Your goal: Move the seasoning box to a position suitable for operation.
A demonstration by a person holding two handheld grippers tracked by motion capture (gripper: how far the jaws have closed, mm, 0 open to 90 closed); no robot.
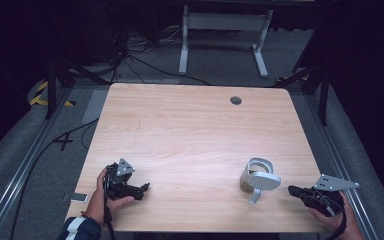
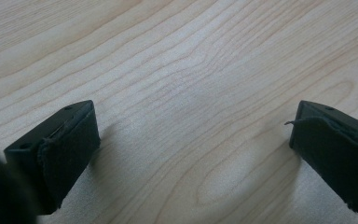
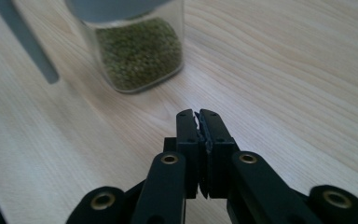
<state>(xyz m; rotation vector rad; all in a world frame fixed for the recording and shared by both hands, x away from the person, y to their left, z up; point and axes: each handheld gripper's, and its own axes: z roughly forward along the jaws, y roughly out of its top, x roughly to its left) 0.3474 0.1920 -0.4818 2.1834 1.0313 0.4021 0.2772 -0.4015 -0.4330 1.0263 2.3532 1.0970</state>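
Wooden table (image 1: 190, 125) holds a glass jar (image 3: 140, 51) of green seeds near the right gripper (image 3: 199, 116), whose jaws are closed tight on nothing, while the left gripper (image 2: 191, 140) rests wide open far away, so a poke could tip the jar.

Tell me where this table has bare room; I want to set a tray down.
The far half of the table, up to the small grommet, is bare, and so is the middle between the left hand-held gripper and the jar. The near right corner is tight: jar, its scoop and the right hand-held gripper.
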